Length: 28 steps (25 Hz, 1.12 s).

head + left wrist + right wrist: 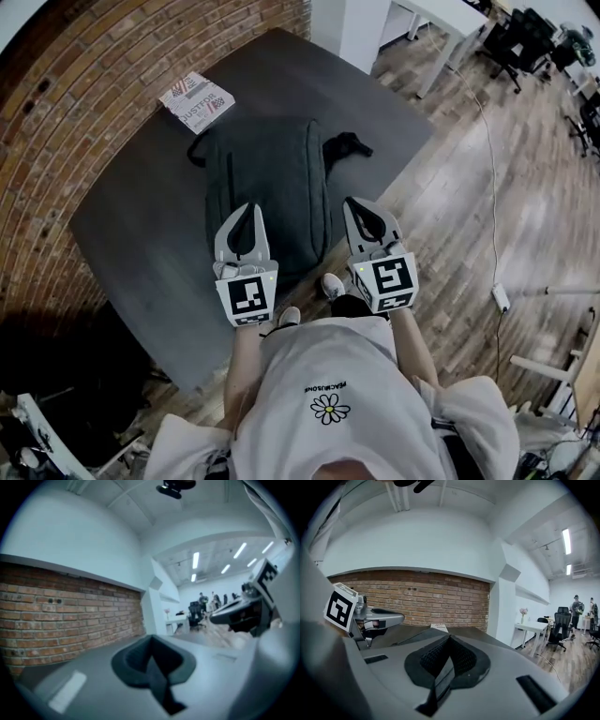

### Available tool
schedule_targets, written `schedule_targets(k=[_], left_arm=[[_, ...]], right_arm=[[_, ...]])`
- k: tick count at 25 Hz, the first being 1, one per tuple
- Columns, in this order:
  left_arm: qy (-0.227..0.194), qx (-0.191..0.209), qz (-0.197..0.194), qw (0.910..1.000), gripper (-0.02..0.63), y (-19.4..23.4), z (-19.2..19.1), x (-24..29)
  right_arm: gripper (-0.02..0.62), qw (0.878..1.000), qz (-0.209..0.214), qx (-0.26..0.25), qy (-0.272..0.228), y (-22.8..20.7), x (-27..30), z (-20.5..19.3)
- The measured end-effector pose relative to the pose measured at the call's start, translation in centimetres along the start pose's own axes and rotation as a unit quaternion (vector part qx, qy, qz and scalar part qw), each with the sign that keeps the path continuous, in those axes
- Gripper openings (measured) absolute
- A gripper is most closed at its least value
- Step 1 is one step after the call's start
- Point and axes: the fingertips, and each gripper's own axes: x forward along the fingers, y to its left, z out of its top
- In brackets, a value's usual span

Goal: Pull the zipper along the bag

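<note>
A dark grey backpack [267, 183] lies flat on the dark table [131, 225], its black straps [345, 145] trailing off to the right. My left gripper [249, 208] hovers over the bag's near left part, shut with nothing in it. My right gripper [352, 203] hangs just off the bag's near right edge, also shut and holding nothing. In the left gripper view the jaws [152, 641] meet at the tips, with the right gripper [243, 613] showing at the right. In the right gripper view the jaws [450, 641] are closed, and the left gripper [365, 618] shows at the left. No zipper pull can be made out.
A printed booklet [197, 100] lies on the table's far corner by the brick wall [56, 122]. White desks [441, 23] and black office chairs [516, 42] stand on the wooden floor to the right, where a cable and power adapter [501, 298] lie.
</note>
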Motion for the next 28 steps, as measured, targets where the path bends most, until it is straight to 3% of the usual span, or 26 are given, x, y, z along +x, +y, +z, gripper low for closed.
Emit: schedule_targets(k=[9, 13, 15, 17, 24, 28], left_arm=[[0.029, 0.004, 0.037, 0.9989, 0.0, -2.6, -0.8, 4.0], [0.056, 0.008, 0.048, 0.9973, 0.0, -3.3, -2.4, 4.5], [0.075, 0.017, 0.054, 0.9956, 0.0, -3.5, -3.3, 4.9], [0.095, 0.029, 0.054, 0.9936, 0.0, -3.7, -4.3, 5.4], [0.177, 0.04, 0.048, 0.9823, -0.002, -4.0, -8.7, 6.7], [0.202, 0.05, 0.042, 0.9773, -0.002, -4.2, -9.7, 7.2]], right_arm=[[0.002, 0.996, 0.079, -0.01, 0.041, -3.7, 3.2, -3.6], [0.003, 0.991, 0.11, -0.045, 0.067, -3.6, 4.8, -5.7], [0.009, 0.986, 0.132, -0.066, 0.081, -3.3, 5.7, -6.9], [0.07, 0.98, 0.153, -0.079, 0.1, -3.3, 6.7, -8.5], [0.095, 0.954, 0.191, -0.161, 0.163, -3.4, 9.3, -14.1], [0.103, 0.943, 0.214, -0.178, 0.181, -3.0, 10.2, -16.3]])
